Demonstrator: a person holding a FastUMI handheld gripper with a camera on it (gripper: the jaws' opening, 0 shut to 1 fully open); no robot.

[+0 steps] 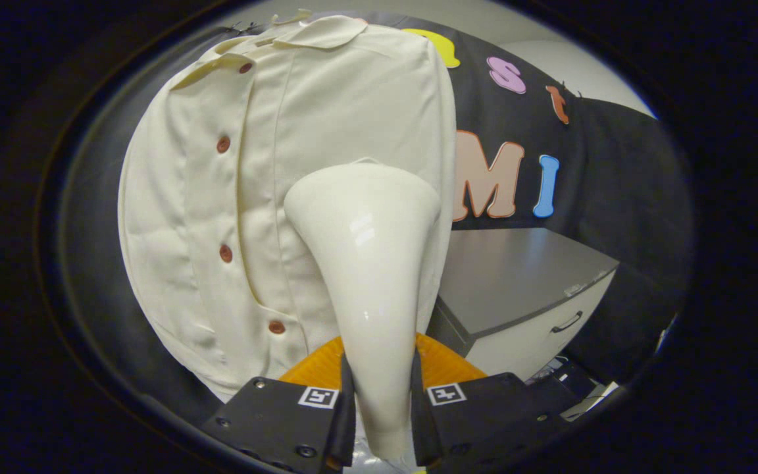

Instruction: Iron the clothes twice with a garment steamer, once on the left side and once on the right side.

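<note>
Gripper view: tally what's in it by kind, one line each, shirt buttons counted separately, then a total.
Cream shirt hanging on the booth wall: 1
Brown buttons on its placket: 4
White garment steamer, clamped between both fingers of the gripper, head against the shirt's right half: 1
Grey-topped cabinet with a drawer handle: 1
Total: 7
</note>
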